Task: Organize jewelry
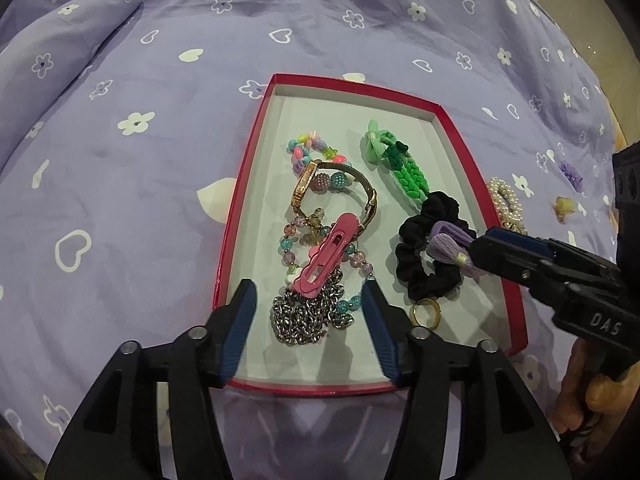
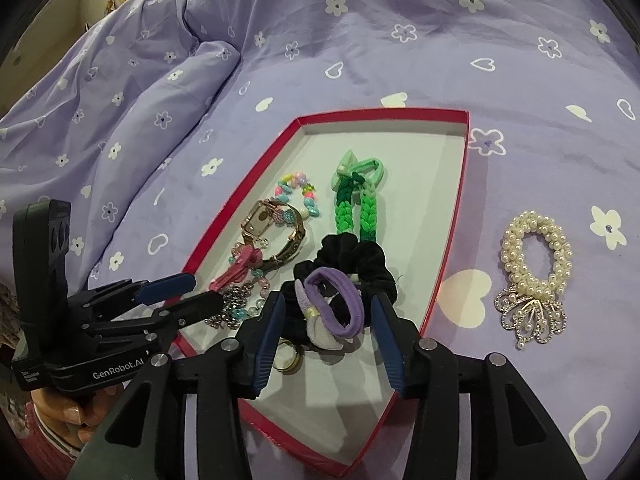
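Observation:
A red-rimmed tray (image 1: 248, 152) (image 2: 452, 240) lies on the bed. It holds a pink hair clip (image 1: 326, 254), a silver chain (image 1: 308, 314), a gold watch (image 1: 334, 192), bead bracelets (image 1: 312, 150), a green braided tie (image 1: 400, 164) (image 2: 354, 208), a black scrunchie (image 1: 424, 240) (image 2: 352, 256), a gold ring (image 1: 426, 312) and a purple hair tie (image 1: 450, 246) (image 2: 336, 304). My left gripper (image 1: 310, 296) is open above the chain and clip. My right gripper (image 2: 328, 308) is open around the purple hair tie, which rests on the scrunchie. A pearl scrunchie (image 2: 534, 272) lies outside the tray.
A purple floral bedsheet (image 1: 140, 200) covers everything, with a fold (image 1: 60, 44) at the far left. Beyond the tray's right side lie a small purple piece (image 1: 572, 174) and a small yellow piece (image 1: 564, 208).

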### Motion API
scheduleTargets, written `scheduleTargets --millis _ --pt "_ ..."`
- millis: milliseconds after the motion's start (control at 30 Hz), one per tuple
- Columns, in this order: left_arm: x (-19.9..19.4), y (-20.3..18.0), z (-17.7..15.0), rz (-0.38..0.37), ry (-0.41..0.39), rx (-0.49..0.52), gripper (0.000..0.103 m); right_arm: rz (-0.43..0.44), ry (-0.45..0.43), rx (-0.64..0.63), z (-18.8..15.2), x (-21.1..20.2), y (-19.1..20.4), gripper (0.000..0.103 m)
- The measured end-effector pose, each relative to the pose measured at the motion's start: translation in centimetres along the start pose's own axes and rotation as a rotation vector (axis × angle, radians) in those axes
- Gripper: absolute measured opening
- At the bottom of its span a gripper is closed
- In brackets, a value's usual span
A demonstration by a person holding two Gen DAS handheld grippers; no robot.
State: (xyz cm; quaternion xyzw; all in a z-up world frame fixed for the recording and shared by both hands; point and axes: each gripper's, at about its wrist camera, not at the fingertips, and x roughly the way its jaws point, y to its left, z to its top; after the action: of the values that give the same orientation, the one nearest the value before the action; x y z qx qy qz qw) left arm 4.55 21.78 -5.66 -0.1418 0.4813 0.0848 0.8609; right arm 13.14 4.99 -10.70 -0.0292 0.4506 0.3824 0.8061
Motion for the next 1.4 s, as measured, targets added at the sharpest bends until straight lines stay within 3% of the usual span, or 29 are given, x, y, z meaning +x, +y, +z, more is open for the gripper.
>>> scheduleTargets --millis 233,300,533,1000,1400 --pt "-1.8 -0.1 -0.5 -0.004 -0.023 -0.022 0.070 0.016 -0.045 0.025 -0.2 -2.1 -0.3 0.063" --pt "-2.2 -0.1 -0.7 -0.003 -0.027 -0.030 0.080 0.025 -0.059 0.038 -0.4 -2.8 -0.5 0.068" --pt "-3.4 0.4 -2.0 -0.026 -0.033 -0.091 0.088 0.076 -0.094 0.097 -1.7 -4.8 -1.3 0.079" --pt "-6.1 1.0 -5.4 0.012 -0.048 -0.149 0.092 0.150 -0.137 0.154 -6.3 -6.6 -0.9 0.080" --pt "-8.9 0.4 -7.7 0.073 -0.095 -0.103 0.096 0.034 -0.210 0.071 -8.2 -9.9 1.1 0.083"
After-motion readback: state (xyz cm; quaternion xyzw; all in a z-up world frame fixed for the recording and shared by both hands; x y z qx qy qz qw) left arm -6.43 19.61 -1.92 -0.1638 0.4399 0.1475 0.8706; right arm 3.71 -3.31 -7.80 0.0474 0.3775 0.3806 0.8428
